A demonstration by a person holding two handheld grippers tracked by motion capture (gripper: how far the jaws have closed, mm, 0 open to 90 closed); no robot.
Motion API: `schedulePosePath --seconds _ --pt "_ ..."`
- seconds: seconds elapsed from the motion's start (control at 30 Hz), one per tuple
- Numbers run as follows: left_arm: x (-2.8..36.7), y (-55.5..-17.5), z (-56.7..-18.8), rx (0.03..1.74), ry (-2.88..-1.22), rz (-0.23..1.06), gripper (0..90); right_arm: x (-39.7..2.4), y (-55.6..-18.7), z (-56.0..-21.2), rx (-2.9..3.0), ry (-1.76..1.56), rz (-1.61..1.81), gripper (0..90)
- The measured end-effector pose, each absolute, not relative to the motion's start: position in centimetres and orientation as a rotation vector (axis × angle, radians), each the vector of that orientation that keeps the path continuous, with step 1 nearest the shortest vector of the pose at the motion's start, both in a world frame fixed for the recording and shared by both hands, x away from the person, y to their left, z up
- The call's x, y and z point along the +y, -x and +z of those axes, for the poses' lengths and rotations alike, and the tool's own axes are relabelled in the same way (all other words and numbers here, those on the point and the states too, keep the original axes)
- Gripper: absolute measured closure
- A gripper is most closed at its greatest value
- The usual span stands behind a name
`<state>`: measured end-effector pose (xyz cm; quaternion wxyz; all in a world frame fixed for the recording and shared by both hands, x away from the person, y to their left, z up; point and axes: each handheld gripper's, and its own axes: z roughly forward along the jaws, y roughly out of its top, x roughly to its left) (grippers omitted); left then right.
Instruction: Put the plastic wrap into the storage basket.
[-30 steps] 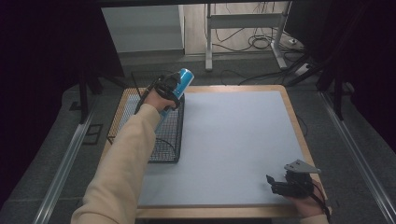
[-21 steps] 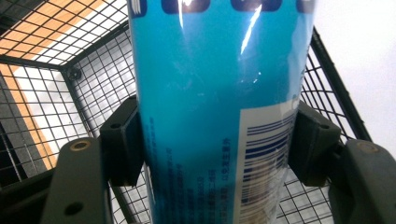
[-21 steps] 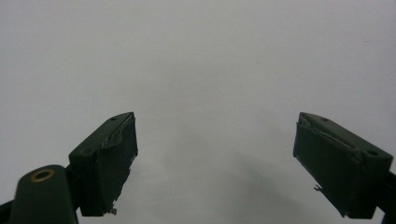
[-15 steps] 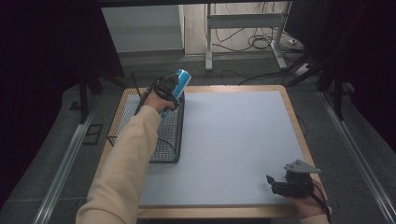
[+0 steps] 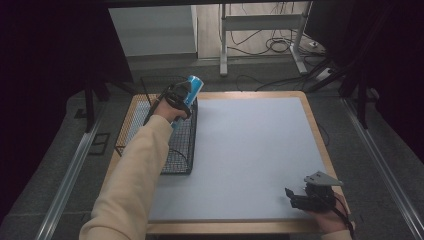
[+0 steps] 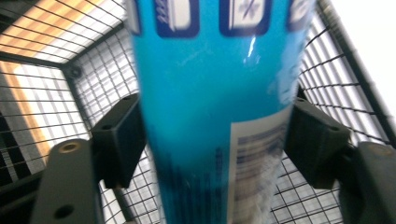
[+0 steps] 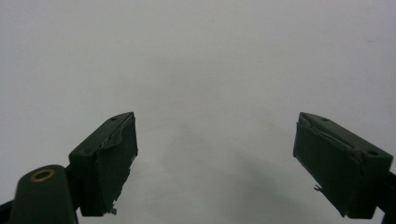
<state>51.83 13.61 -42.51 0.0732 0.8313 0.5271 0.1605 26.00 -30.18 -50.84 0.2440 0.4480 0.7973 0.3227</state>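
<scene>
One blue can (image 5: 192,89) sits between the jaws of the left gripper (image 5: 181,95), above the far end of the black wire basket (image 5: 165,145) at the left side of the table. In the left gripper view the can (image 6: 210,93) runs up the middle of the frame, the two black pads at its flanks; the left pad looks to touch its wall, while at the right pad a contact cannot be told. The jaws have just been opening, with the can between them. The can is a smooth, glossy cylinder, bright blue with dark blue label panels and a white block of small print. The basket (image 6: 60,107) is a grid of thin dark wires, boxy in shape. A cream sleeve (image 5: 130,175) covers the left forearm. The table top is a pale matte sheet (image 5: 250,150) framed in light wood. At the near right corner the right gripper (image 5: 292,197) rests on it, its jaws spread wide with nothing between them.
</scene>
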Motion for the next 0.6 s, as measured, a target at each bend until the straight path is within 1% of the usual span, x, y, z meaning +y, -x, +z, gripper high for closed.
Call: schedulePosePath --seconds 0.13,0.23,0.33,0.5,0.6 --pt "13.6 -50.7 -40.8 1.557 -2.452 0.484 18.8 -30.2 -26.0 -50.8 2.176 -1.223 0.884 13.9" --pt "13.6 -49.3 -40.0 1.521 -2.429 0.494 16.8 -30.2 -26.0 -50.7 2.177 -1.221 0.884 13.9" --pt "13.7 -48.1 -39.5 1.489 -2.384 0.506 16.4 -30.1 -26.0 -50.6 2.174 -1.218 0.892 13.9" --pt "13.6 -45.7 -38.6 1.411 -2.323 0.465 16.5 -29.8 -25.9 -50.6 2.178 -1.209 0.894 13.9" --pt "13.2 -44.3 -38.2 1.370 -2.293 0.463 17.5 -29.7 -26.0 -50.6 2.180 -1.209 0.894 13.9"
